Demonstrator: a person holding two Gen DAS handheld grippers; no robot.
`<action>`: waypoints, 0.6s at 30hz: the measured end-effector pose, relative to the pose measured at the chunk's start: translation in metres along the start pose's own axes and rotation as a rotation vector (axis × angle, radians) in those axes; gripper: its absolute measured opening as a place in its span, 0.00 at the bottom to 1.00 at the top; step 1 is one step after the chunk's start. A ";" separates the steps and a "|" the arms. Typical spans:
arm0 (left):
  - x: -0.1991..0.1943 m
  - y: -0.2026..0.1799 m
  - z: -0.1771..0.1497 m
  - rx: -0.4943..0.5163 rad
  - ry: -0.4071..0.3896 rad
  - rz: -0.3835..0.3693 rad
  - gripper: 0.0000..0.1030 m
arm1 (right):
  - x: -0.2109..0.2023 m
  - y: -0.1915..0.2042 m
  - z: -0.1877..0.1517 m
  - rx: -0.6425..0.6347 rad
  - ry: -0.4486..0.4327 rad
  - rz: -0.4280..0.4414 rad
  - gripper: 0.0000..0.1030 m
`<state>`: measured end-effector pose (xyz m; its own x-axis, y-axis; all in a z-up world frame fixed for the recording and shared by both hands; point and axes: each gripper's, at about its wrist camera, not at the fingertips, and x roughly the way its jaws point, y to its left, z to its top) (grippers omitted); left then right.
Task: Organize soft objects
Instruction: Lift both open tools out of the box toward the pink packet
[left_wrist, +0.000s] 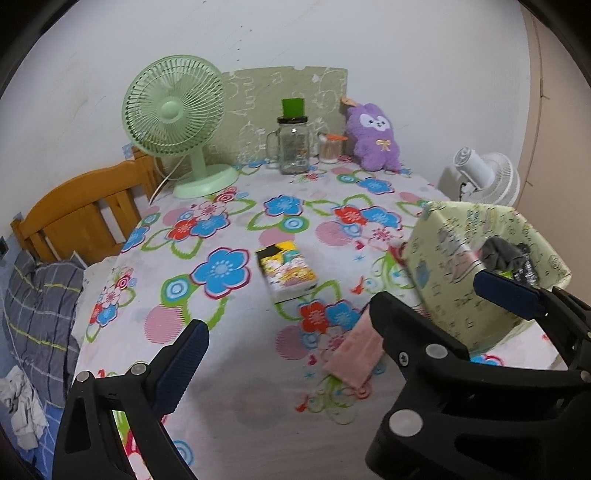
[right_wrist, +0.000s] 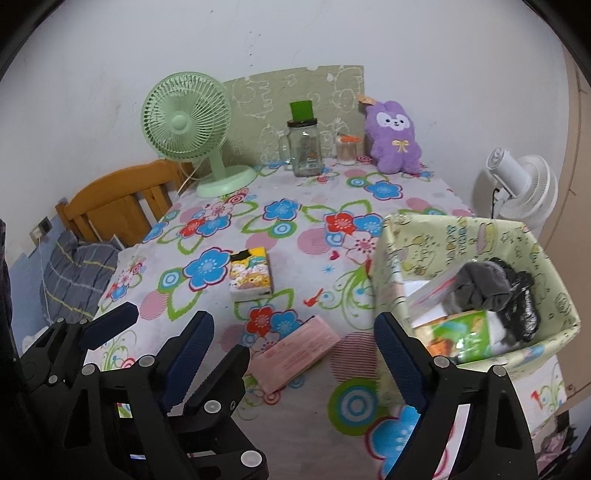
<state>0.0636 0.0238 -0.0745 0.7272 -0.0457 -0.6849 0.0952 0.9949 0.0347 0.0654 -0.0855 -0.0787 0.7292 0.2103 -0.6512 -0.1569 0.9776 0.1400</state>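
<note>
pink cloth (right_wrist: 295, 352) between right tool (right_wrist: 291, 354) fingers

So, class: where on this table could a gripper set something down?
Free: the cloth between the green fan and tissue pack, and the near edge before the pink cloth. Crowded: the back row by the jar and inside the box.

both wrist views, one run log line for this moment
left gripper open, empty | right gripper open, empty | pink cloth, tissue pack on table | socks in box
</note>
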 end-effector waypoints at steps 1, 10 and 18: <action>0.002 0.002 -0.001 -0.001 0.005 0.004 0.96 | 0.003 0.002 -0.001 -0.003 0.002 -0.001 0.86; 0.027 0.017 -0.012 -0.020 0.067 0.031 0.94 | 0.032 0.014 -0.009 -0.031 0.057 -0.010 0.80; 0.051 0.023 -0.021 -0.024 0.125 0.023 0.93 | 0.060 0.015 -0.017 -0.014 0.121 -0.021 0.77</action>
<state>0.0885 0.0459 -0.1233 0.6386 -0.0129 -0.7695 0.0622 0.9975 0.0348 0.0956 -0.0581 -0.1281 0.6472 0.1873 -0.7390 -0.1524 0.9816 0.1152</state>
